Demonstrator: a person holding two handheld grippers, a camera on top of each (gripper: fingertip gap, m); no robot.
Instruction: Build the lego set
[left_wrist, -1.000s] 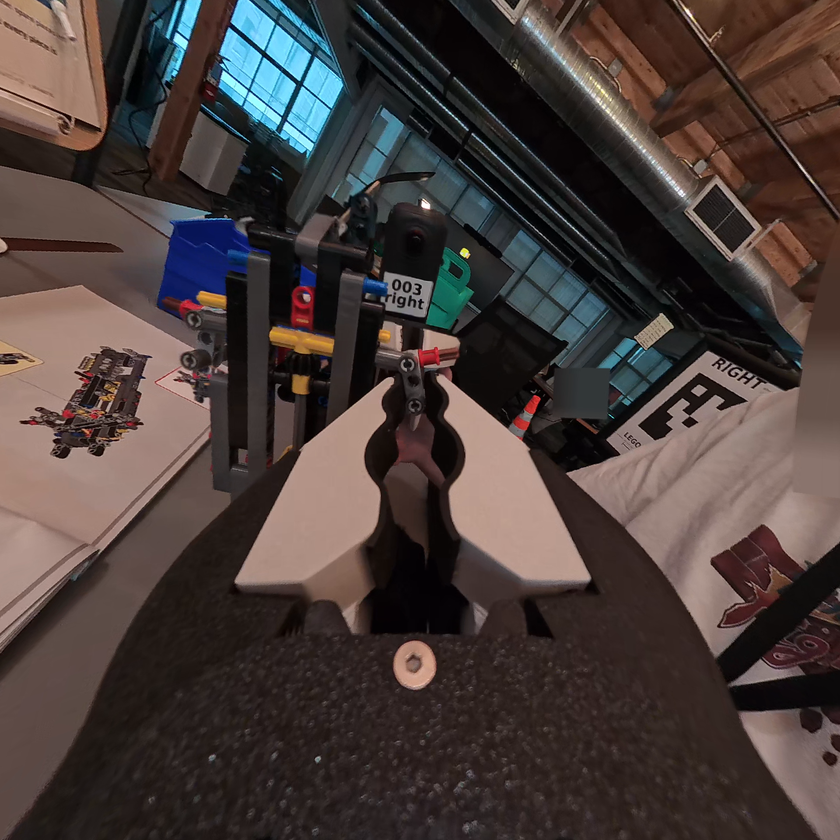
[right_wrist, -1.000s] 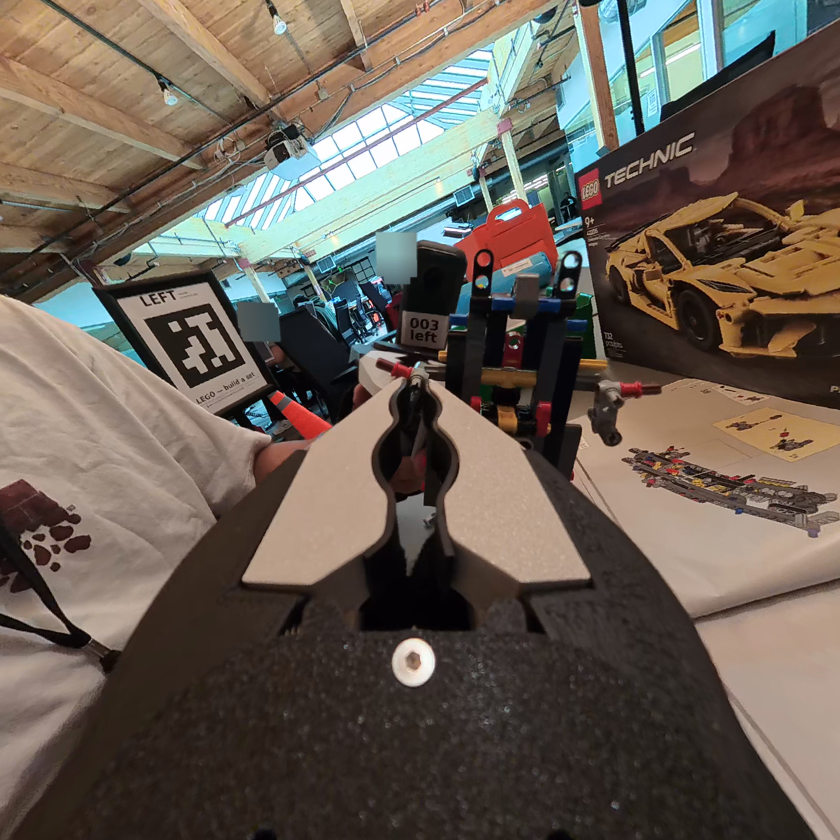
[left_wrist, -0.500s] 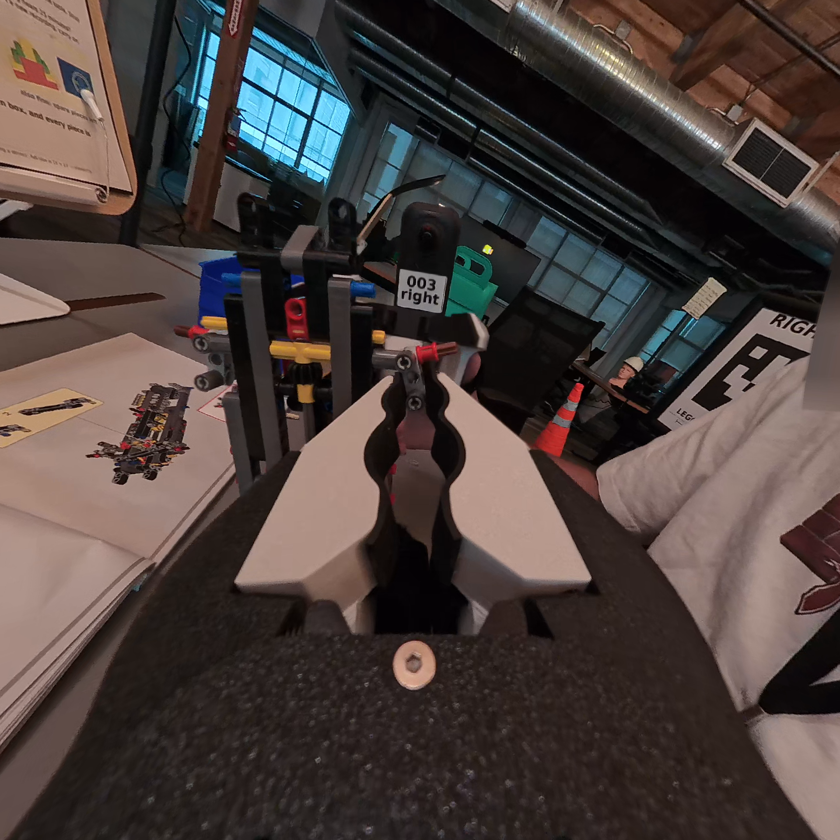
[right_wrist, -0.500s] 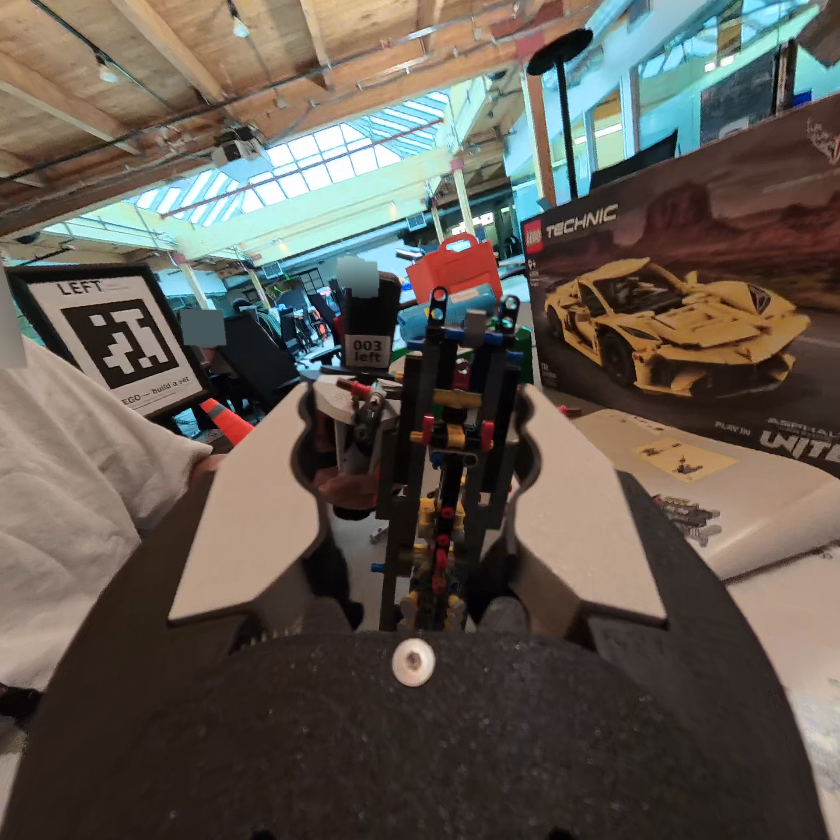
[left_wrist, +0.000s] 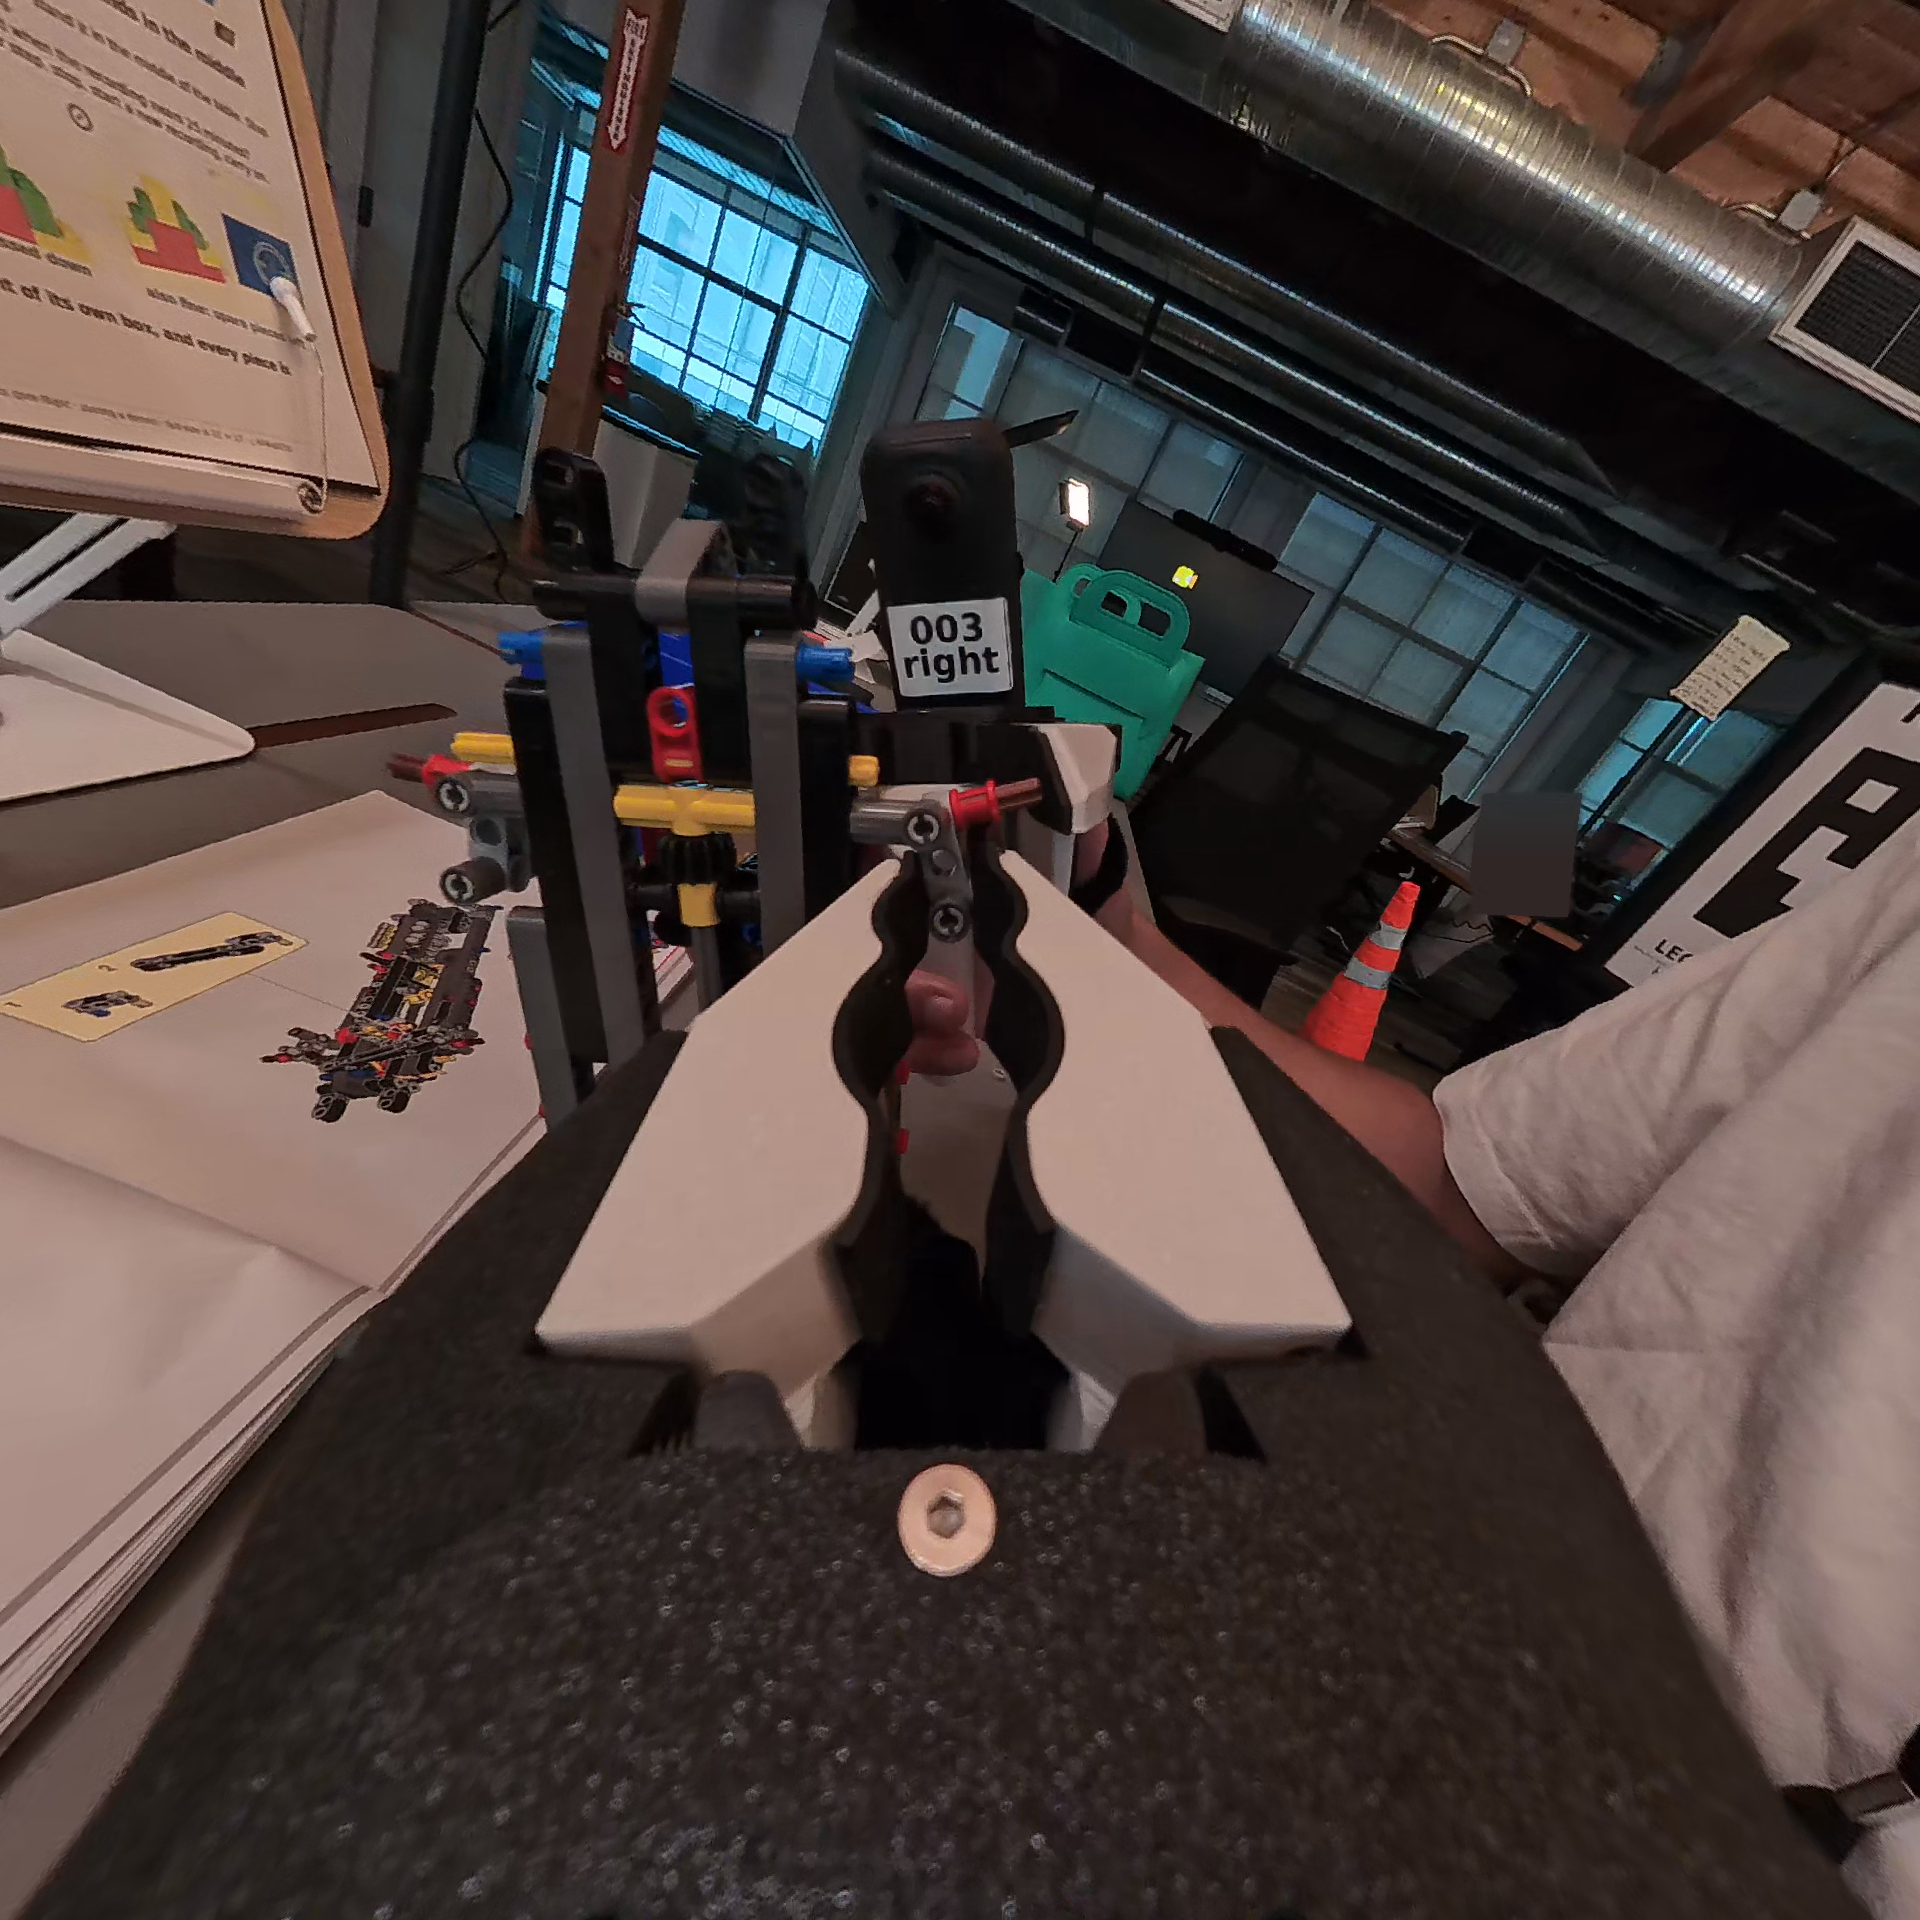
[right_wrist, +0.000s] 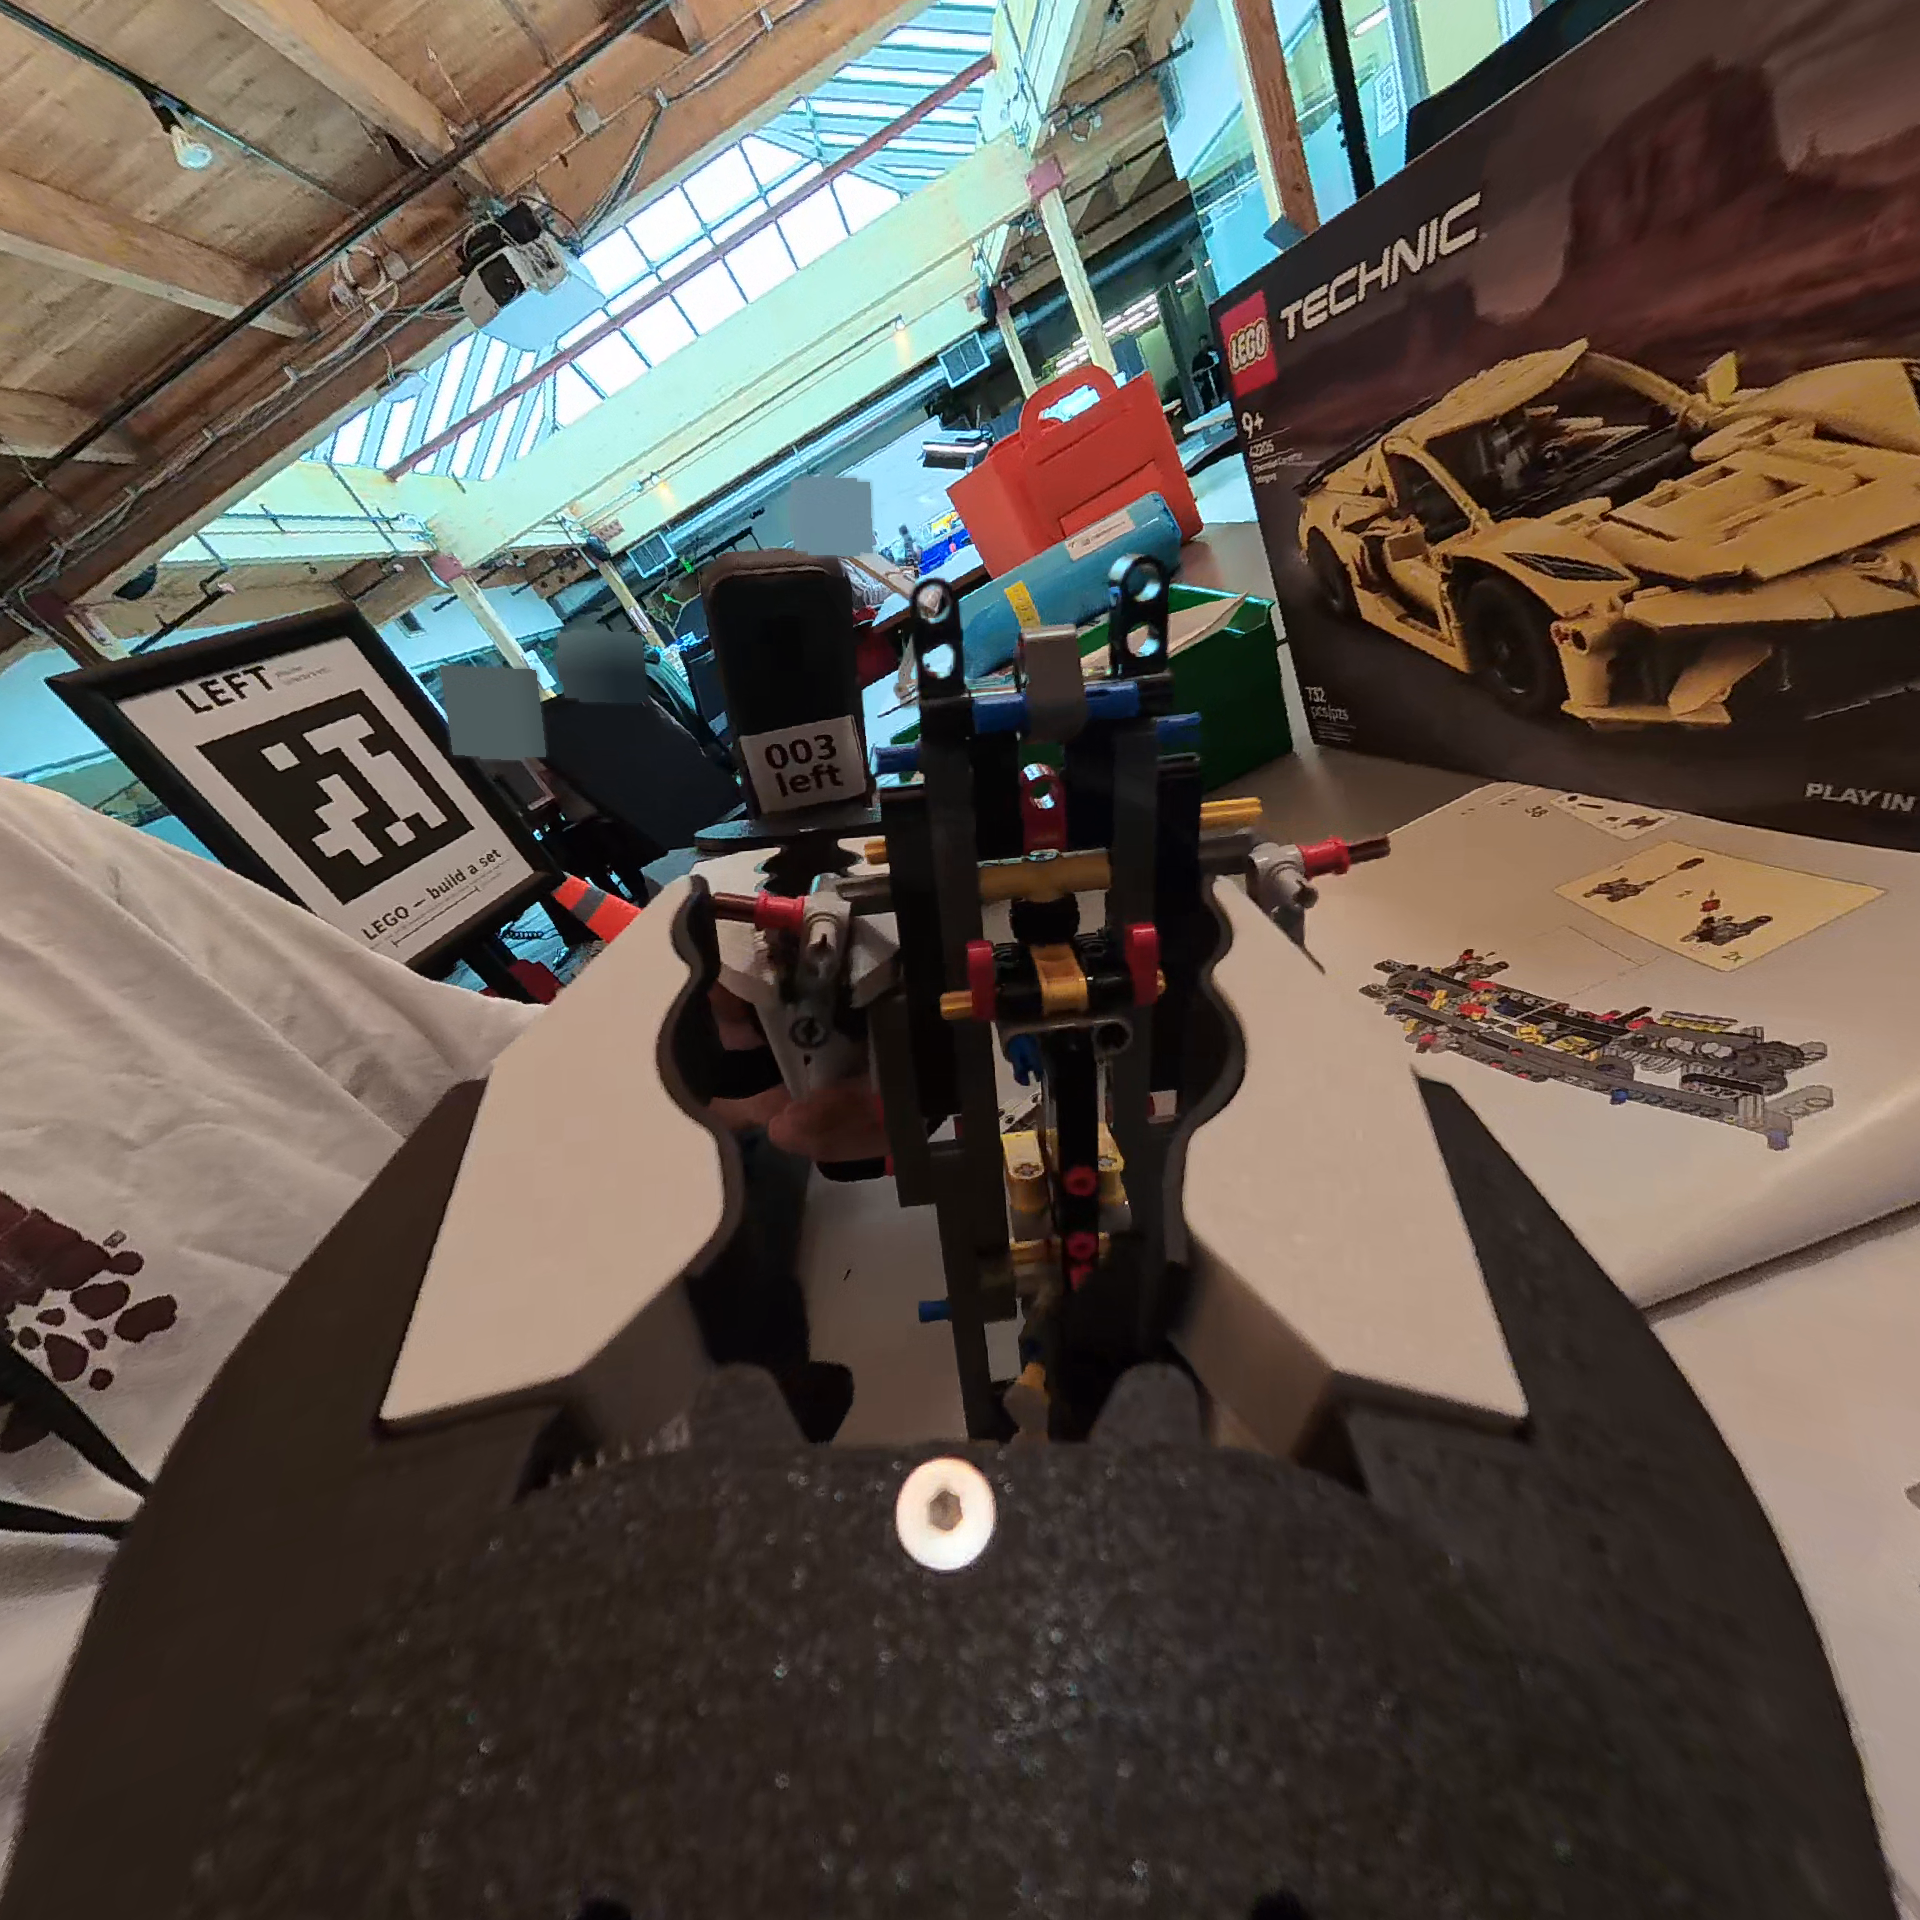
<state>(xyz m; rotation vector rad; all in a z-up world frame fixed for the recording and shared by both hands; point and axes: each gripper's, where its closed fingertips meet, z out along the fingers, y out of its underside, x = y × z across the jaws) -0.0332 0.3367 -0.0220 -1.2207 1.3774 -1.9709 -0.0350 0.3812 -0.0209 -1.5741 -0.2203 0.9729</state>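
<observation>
Left gripper points level, fingers clamped on the Technic chassis's grey connector at 12 o'clock; right gripper, fingers apart, straddles the upright chassis.

My left claw: closed on the side connector at the right edge of the lego frame.
My right claw: spread, one finger on each side of the upright lego frame.
Instruction booklet: flat on the surface, right of the frame.
Set box: upright behind the booklet.
Marker sign: left of the frame, farther back.
</observation>
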